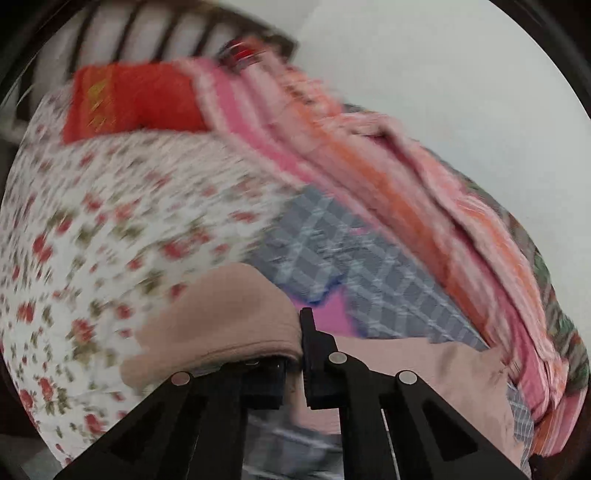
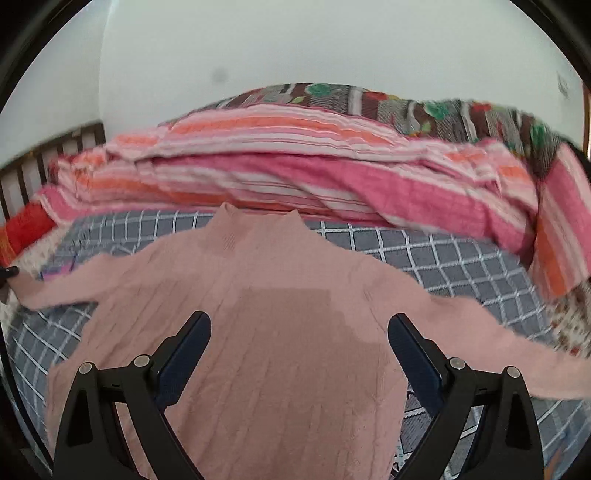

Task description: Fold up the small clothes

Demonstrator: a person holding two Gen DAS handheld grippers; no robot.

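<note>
A dusty-pink knit sweater [image 2: 280, 295] lies flat, front up, on a grey checked sheet [image 2: 461, 266], its neck pointing away and both sleeves spread out to the sides. My right gripper [image 2: 299, 319] hovers open over the sweater's body, one finger on each side of the chest, with nothing pinched. In the left wrist view my left gripper [image 1: 299, 362] is shut on the sweater's sleeve [image 1: 221, 317]. The pink cuff bulges over and hides the left finger; the rest of the sleeve trails off to the right.
A pink and orange striped blanket [image 2: 295, 166] is bunched along the far side of the bed against a pale wall. A red cushion [image 1: 133, 99] and a dark slatted headboard [image 1: 155, 29] sit at one end, beside a floral sheet [image 1: 92, 221].
</note>
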